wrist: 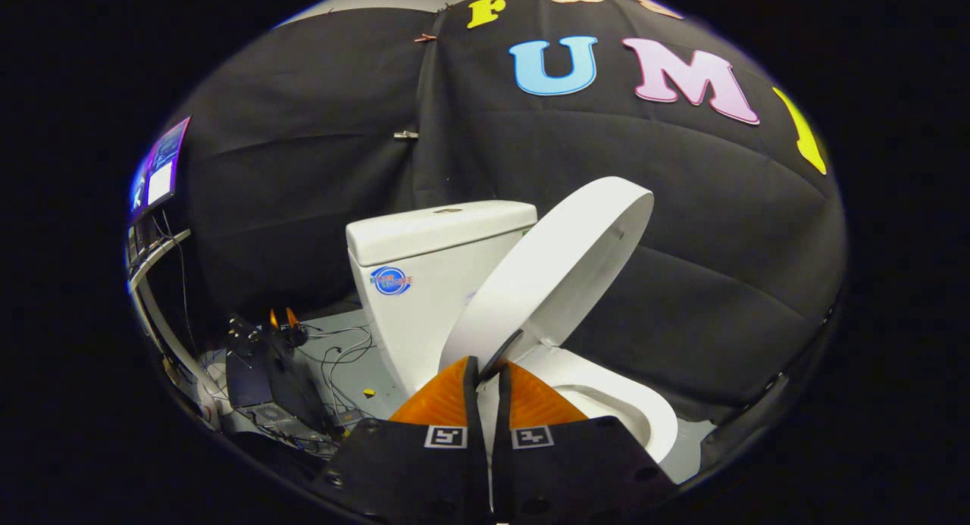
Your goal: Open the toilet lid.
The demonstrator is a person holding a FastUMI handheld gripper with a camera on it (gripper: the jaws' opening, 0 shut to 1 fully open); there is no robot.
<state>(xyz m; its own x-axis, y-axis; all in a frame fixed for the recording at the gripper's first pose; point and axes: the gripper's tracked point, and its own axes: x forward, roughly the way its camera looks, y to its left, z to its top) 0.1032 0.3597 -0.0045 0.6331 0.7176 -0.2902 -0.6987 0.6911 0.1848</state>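
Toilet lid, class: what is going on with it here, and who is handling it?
A person's hand-held tongs are shut on the front edge of the toilet lid, with both fingers pinching it. The lid is raised well off the bowl and tilts up toward the tank, but it does not yet lean against it. The bowl rim is exposed beyond the fingers.

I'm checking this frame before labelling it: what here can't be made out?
- Grip: the gripper fingers sit nearly closed at the lid edge; their tips hide the contact, so whether both press on it is unclear.
- Bowl: its near part lies behind the fingers.
- Hinge: hidden behind the raised lid, in front of the tank.
- Gear on the floor: cables and boxes, too small and dark to identify.
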